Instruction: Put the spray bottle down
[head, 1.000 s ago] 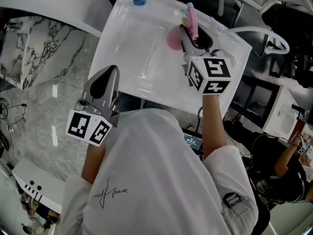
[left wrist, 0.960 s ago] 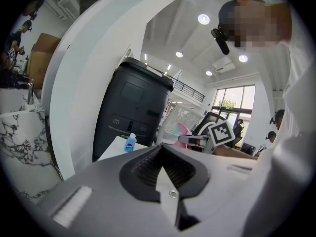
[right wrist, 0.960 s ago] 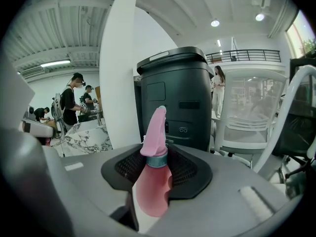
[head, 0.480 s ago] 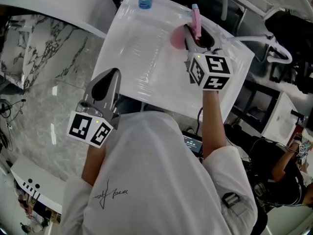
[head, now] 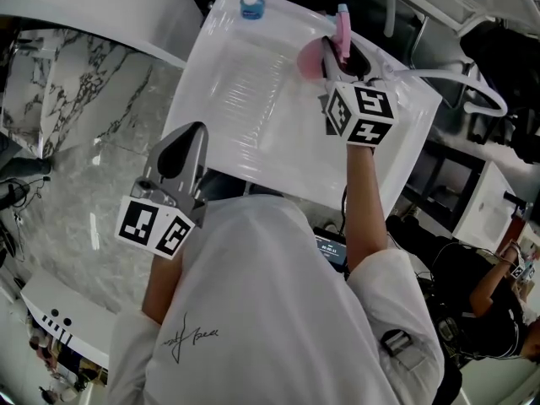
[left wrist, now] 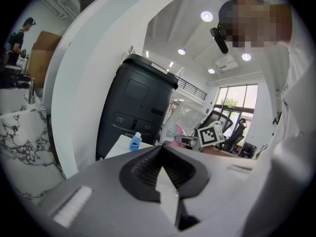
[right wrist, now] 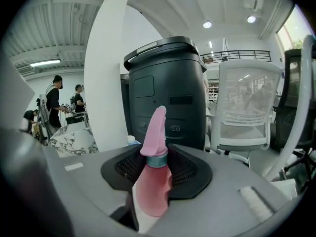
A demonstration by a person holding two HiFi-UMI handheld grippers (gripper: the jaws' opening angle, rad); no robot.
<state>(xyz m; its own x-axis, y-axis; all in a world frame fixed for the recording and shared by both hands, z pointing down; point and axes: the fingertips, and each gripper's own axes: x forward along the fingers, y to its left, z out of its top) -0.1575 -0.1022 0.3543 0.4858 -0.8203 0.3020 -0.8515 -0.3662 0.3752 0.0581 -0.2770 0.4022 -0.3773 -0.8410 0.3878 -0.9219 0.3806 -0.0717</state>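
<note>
My right gripper point(head: 336, 64) is shut on a pink spray bottle point(head: 314, 58), whose trigger head point(head: 342, 25) sticks out beyond the jaws, over the far right part of the white table point(head: 245, 99). In the right gripper view the spray bottle point(right wrist: 152, 184) stands upright between the black pads, its nozzle pointing up. At the table's near left edge my left gripper point(head: 180, 152) hangs with its jaws shut and nothing in them; its pads point(left wrist: 148, 168) meet in the left gripper view.
A small blue bottle point(head: 251, 7) stands at the table's far edge. Behind the table are a tall black bin point(right wrist: 165, 93) and a white chair point(right wrist: 247, 107). A marble counter point(head: 76, 99) lies to the left, where people stand farther off.
My right gripper has carried the spray bottle farther across the table and a little lower. The left gripper has stayed where it was.
</note>
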